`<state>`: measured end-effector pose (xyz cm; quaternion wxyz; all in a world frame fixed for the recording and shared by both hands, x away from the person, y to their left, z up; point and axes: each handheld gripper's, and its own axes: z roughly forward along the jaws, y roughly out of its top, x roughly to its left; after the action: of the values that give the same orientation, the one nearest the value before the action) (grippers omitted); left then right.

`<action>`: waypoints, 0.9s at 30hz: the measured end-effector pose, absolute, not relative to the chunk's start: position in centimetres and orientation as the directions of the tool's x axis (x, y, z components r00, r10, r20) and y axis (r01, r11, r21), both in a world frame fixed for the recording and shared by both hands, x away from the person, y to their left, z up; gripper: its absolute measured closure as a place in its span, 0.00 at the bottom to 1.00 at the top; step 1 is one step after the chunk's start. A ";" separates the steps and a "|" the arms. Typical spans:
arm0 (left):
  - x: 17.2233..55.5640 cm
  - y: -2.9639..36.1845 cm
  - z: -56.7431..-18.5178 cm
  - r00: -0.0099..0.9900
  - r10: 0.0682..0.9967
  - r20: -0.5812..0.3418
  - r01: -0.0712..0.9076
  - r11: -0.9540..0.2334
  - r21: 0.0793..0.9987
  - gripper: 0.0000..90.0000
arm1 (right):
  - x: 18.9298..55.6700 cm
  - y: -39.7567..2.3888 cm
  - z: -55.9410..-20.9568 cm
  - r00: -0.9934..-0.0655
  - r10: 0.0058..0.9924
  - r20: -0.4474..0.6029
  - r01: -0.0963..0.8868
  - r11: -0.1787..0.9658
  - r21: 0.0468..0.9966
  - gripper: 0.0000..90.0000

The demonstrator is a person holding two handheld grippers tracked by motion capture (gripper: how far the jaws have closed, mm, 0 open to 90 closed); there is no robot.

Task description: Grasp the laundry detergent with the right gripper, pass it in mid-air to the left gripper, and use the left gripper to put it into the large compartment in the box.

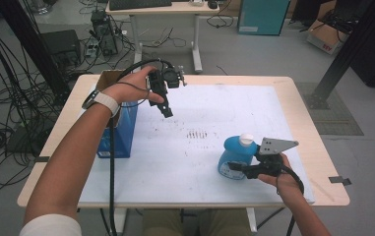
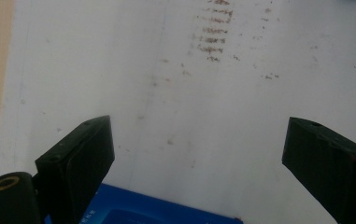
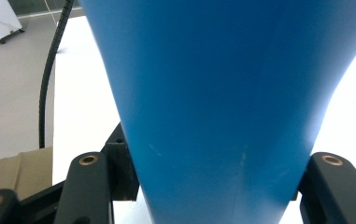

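A blue bottle [image 1: 234, 153] with a white cap [image 1: 246, 139] stands upright at the front right of the white table mat [image 1: 209, 105]. My right gripper [image 1: 234, 166] comes in level from the right and is shut on the bottle's lower body. In the right gripper view the bottle [image 3: 213, 93] sits tight between the two jaws of that gripper [image 3: 217, 186]. My left gripper [image 1: 167, 110] hangs open above the back left of the mat, pointing down, with nothing between its jaws. In its own view the left gripper [image 2: 199, 154] stands wide over the stained mat [image 2: 180, 93].
A blue box [image 1: 123, 132] with a brown open top stands at the table's left edge, under my left wrist; its corner [image 2: 157, 212] shows below the left jaws. The wooden table edge [image 1: 318, 147] frames the mat. Cables [image 1: 8, 113] and a desk [image 1: 160, 14] lie beyond.
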<state>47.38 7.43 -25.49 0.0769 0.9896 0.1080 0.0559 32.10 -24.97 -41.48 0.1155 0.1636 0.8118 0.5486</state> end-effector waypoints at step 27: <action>47.3 7.6 -25.4 0.970 0.222 0.100 0.204 -0.965 0.165 0.11 | 32.2 -25.0 -41.4 -0.922 0.387 -0.013 0.136 0.354 0.925 0.46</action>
<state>47.33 7.59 -25.44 0.0772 0.9895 0.1075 0.0589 32.18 -24.96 -41.40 0.1150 0.1603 0.8147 0.5452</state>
